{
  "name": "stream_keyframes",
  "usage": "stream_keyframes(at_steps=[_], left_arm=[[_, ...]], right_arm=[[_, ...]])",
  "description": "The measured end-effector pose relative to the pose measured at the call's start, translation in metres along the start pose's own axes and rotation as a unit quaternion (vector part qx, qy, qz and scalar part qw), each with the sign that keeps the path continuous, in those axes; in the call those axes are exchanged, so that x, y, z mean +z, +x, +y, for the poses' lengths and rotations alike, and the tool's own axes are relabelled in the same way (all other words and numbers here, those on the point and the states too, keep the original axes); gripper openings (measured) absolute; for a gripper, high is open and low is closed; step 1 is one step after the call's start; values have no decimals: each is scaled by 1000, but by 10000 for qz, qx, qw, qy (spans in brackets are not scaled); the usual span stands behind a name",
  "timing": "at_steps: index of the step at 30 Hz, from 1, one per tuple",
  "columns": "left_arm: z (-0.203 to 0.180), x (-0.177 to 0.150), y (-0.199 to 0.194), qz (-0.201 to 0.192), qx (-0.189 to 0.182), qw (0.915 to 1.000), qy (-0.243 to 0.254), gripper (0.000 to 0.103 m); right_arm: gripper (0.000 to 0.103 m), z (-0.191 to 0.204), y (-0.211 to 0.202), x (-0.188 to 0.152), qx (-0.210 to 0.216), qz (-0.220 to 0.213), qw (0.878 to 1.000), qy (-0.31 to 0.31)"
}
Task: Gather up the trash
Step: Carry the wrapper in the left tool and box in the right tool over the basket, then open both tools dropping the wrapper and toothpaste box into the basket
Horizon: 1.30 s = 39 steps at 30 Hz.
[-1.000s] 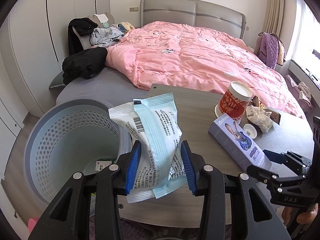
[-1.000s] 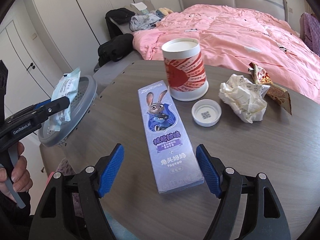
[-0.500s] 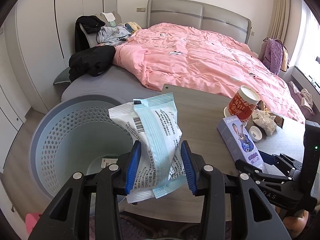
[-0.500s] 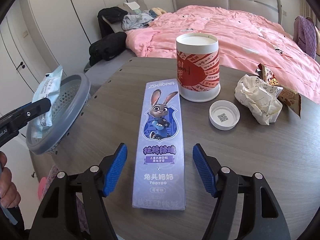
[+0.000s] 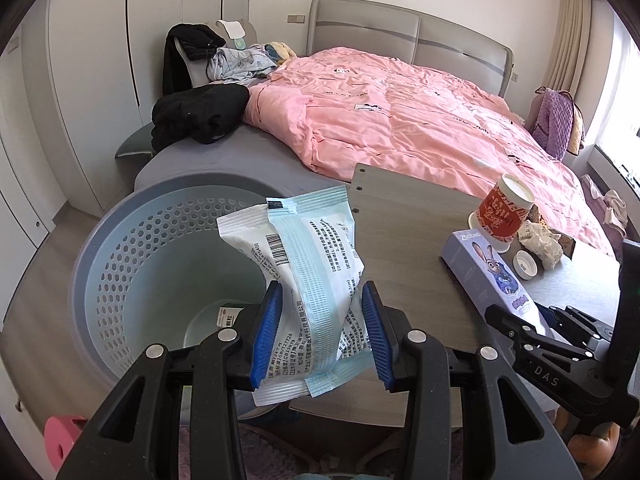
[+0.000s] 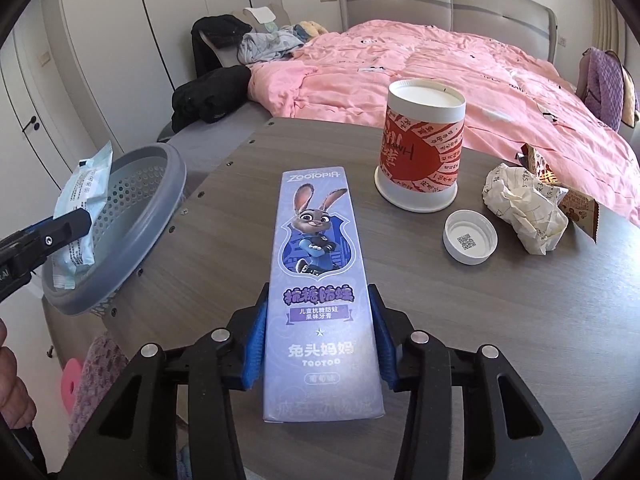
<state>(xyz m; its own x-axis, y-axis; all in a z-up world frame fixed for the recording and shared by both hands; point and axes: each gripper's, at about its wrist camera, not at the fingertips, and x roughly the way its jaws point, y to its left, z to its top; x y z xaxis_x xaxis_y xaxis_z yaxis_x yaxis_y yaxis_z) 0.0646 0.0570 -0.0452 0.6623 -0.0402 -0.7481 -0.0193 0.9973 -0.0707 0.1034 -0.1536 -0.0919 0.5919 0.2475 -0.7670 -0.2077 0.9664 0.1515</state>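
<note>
Pinching a white-and-blue wipes packet [image 5: 308, 280] between its blue pads, the left gripper [image 5: 322, 332] holds it upright over the rim of the grey perforated waste basket [image 5: 132, 256], which stands beside the round wooden table [image 6: 500, 320]. The right gripper [image 6: 318, 340] has just been closing, and its pads now press both long sides of the purple toothpaste box [image 6: 318, 264], which lies flat on the table. Near the box stand a red-and-white cup [image 6: 420, 148], a white cap [image 6: 470, 237] and crumpled paper [image 6: 524, 208].
</note>
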Motion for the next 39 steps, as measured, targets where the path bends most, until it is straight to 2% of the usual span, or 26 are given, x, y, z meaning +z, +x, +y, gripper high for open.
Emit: stream_keyframes(at_steps=[6, 13, 20, 29, 37, 39], left_arm=[[27, -7, -1, 24, 106, 9999, -55, 40], [70, -8, 2, 69, 309, 9992, -252, 40], [108, 0, 10, 121, 490, 9979, -406, 40], [135, 8, 27, 245, 633, 9964, -500, 40], [144, 11, 30, 241, 665, 9957, -602, 40], [145, 10, 29, 236, 675, 9955, -620, 43]], right_arm=[[43, 26, -11, 8, 226, -198, 9995, 63], [43, 77, -13, 30, 603, -313, 9974, -241], [44, 128, 2, 46, 999, -223, 9932, -552], [44, 168, 28, 58, 1159, 7, 9890, -916], [44, 181, 40, 63, 1127, 78, 9882, -1033], [45, 182, 40, 63, 1117, 47, 9882, -1049]])
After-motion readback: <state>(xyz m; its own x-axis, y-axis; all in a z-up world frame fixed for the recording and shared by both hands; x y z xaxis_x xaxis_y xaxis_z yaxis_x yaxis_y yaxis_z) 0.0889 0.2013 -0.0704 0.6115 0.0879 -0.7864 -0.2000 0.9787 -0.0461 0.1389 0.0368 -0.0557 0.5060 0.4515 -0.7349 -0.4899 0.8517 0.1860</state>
